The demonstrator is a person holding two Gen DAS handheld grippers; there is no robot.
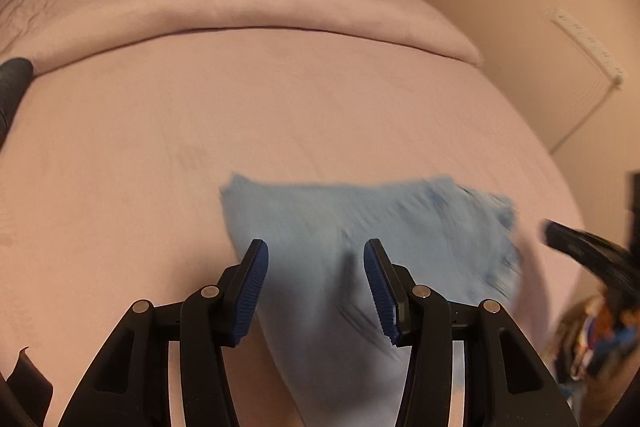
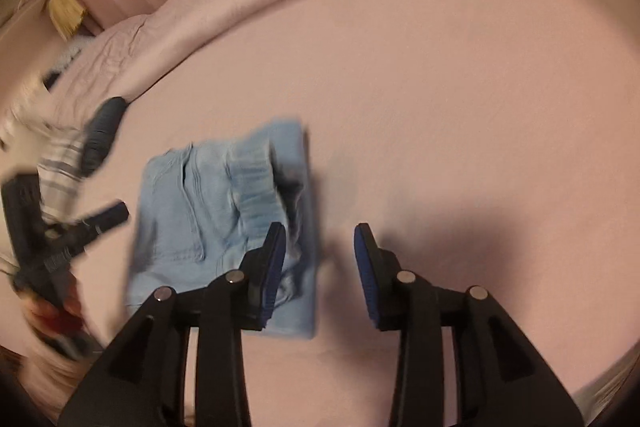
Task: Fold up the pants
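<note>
Apparently final fold done: pants (image 2: pixel 224 223) lie as a compact bundle on the bed (image 2: pixel 440 107), ahead of the left gripper (image 1: pixel 316 287) fingers, beside the right gripper (image 2: pixel 320 267). Both wide open, holding nothing. Next move: probably smoothing or squaring edges

I see the folded pants (image 2: pixel 224 219) lying on the bed sheet (image 2: pixel 440 87), ahead and left of my right gripper (image 2: pixel 320 267). My left gripper (image 1: pixel 316 291) hangs above them. The rolled duvet (image 1: pixel 240 7) lies behind them.
</note>
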